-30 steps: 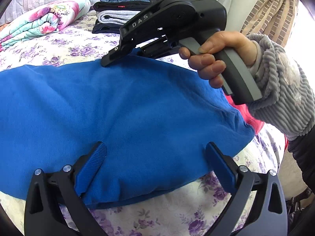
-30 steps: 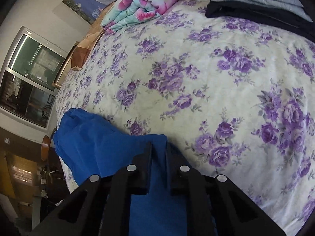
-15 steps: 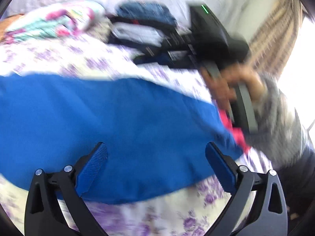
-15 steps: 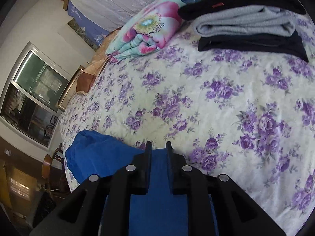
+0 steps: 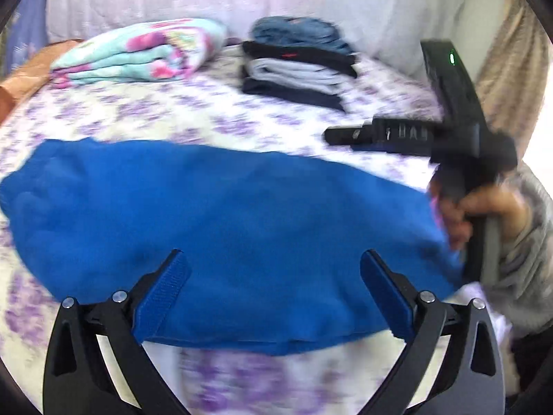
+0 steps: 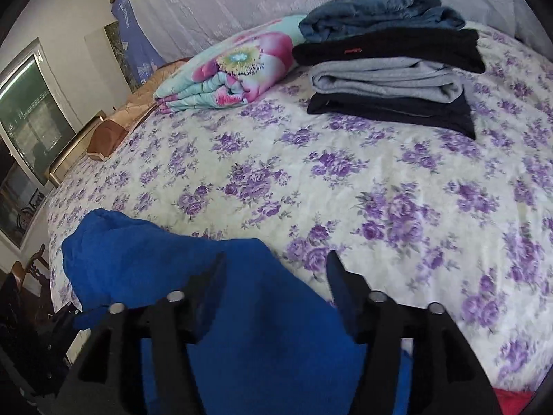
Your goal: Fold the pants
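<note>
Bedspread (image 6: 380,190) (purple-flowered) carries the blue pants (image 5: 214,214), folded flat at its near edge. Left gripper (image 5: 273,276) hovers spread wide above them; right gripper (image 6: 276,276), jaws just parted, has released the cloth.

So the bed (image 6: 397,180) has a cream cover with purple flowers all over it. Blue pants (image 5: 221,214) are spread flat across the near part. Further back there's a stack of folded clothes (image 6: 390,69), dark at the bottom, then grey, black, and denim on top. Just beside that stack sits a folded floral quilt (image 6: 228,76) in pink and mint.
</note>
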